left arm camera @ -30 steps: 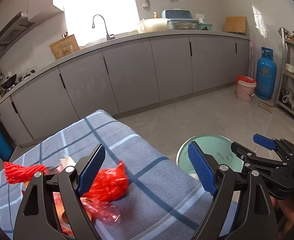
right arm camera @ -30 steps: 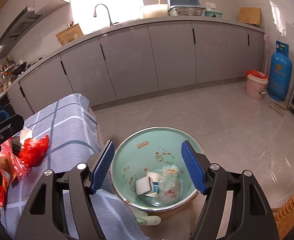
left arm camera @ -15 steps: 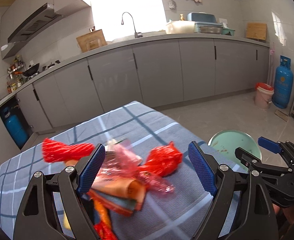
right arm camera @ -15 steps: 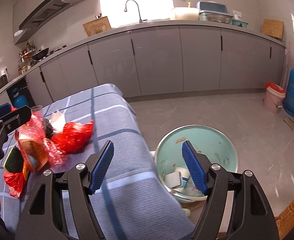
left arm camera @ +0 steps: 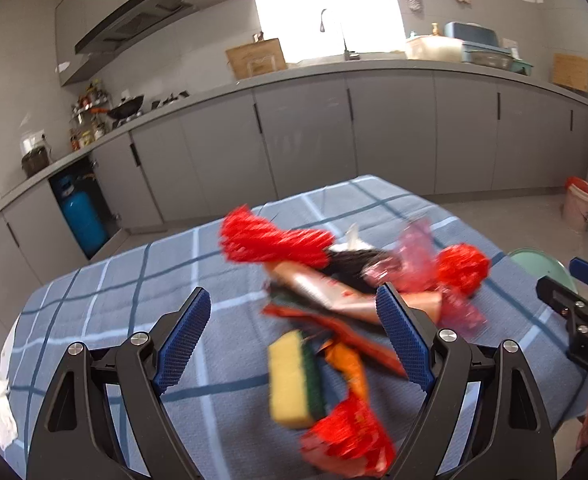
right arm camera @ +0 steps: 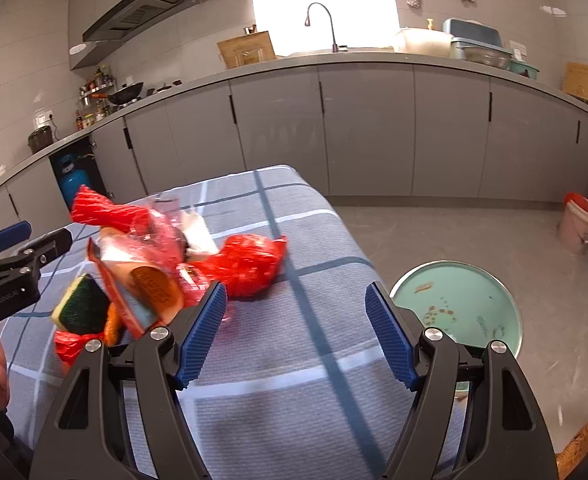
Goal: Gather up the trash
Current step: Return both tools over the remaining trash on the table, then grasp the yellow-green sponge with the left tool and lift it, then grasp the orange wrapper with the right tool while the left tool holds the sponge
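The trash pile (left arm camera: 346, 304) lies on the blue checked cloth (left arm camera: 105, 312) covering the table: a red net bag (left arm camera: 269, 240) at the far side, a crumpled red bag (right arm camera: 249, 264) toward the basin side, snack wrappers (right arm camera: 145, 276) in the middle, and a yellow and green sponge (left arm camera: 294, 380) at the near edge. A second ago my left gripper (left arm camera: 294, 340) looked past the cloth's corner with only a red scrap in sight; now the whole pile sits right in front of it, the sponge between its wide-open, empty jaws. My right gripper (right arm camera: 296, 332) was over the green basin (right arm camera: 458, 304) then; now it is over the cloth just beside the pile, the basin down on the floor off to the side, its jaws empty and spread wide. So I judge the drop is done, and the next pick is lining up, likeliest the sponge.
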The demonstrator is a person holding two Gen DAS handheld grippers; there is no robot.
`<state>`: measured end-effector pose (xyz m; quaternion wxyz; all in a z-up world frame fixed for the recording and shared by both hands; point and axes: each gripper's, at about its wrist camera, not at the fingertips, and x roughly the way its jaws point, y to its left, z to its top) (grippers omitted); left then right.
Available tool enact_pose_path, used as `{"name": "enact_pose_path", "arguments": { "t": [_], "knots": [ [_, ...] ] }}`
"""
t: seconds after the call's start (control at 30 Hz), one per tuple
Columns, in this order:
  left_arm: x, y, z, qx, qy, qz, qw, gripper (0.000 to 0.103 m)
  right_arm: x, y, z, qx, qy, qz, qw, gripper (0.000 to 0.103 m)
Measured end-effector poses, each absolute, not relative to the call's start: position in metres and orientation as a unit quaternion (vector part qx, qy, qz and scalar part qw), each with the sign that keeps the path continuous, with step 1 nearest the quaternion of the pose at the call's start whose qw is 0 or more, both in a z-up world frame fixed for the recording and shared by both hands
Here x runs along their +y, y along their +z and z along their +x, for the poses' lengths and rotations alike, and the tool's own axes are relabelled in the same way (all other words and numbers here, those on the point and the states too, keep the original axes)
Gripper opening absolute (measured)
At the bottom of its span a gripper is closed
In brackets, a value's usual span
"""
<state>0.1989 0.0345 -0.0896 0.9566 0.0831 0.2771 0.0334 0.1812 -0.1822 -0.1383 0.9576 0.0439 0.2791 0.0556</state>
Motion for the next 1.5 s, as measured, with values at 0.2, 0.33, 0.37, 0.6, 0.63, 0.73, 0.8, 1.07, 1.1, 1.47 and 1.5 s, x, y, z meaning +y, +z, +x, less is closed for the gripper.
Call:
{"name": "enact_pose_path", "arguments": {
  "t": [0.2, 0.33, 0.37, 0.6, 0.63, 0.73, 0.8, 1.07, 1.1, 1.47, 1.5],
  "knots": [
    [0.055, -0.106, 0.196, 0.308, 0.04, 0.065, 0.948, 0.084, -0.159, -0.136, 0.181, 0.277, 0.075, 0.028, 0.957, 0.072],
    [0.058, -0.119, 0.198, 0.325, 0.035, 0.058, 0.943, 0.084, -0.15, -0.135, 0.177, 0.274, 0.08, 0.02, 0.958, 0.073],
    [0.058, -0.122, 0.198, 0.328, 0.033, 0.056, 0.942, 0.084, -0.149, -0.135, 0.176, 0.274, 0.08, 0.019, 0.958, 0.074],
    [0.067, -0.139, 0.203, 0.354, 0.031, 0.038, 0.934, 0.082, -0.145, -0.139, 0.174, 0.274, 0.082, 0.02, 0.958, 0.076],
    [0.067, -0.14, 0.204, 0.357, 0.028, 0.036, 0.933, 0.074, -0.144, -0.139, 0.174, 0.275, 0.083, 0.021, 0.958, 0.076],
    [0.069, -0.144, 0.207, 0.372, 0.006, 0.018, 0.928, 0.042, -0.143, -0.14, 0.174, 0.276, 0.085, 0.021, 0.957, 0.076],
    [0.069, -0.143, 0.205, 0.371, -0.004, 0.013, 0.928, 0.028, -0.143, -0.139, 0.174, 0.275, 0.087, 0.021, 0.957, 0.076],
    [0.079, -0.118, 0.188, 0.315, 0.053, 0.047, 0.947, 0.027, -0.129, -0.131, 0.18, 0.267, 0.103, 0.012, 0.958, 0.076],
    [0.08, -0.115, 0.187, 0.304, 0.069, 0.06, 0.948, 0.027, -0.126, -0.129, 0.181, 0.266, 0.107, 0.01, 0.958, 0.076],
    [0.11, -0.118, 0.191, 0.299, 0.115, 0.057, 0.946, 0.027, -0.085, -0.134, 0.206, 0.289, 0.159, -0.012, 0.944, 0.067],
    [0.111, -0.118, 0.19, 0.296, 0.117, 0.058, 0.946, 0.027, -0.083, -0.135, 0.209, 0.294, 0.161, -0.015, 0.942, 0.067]
  ]
}}
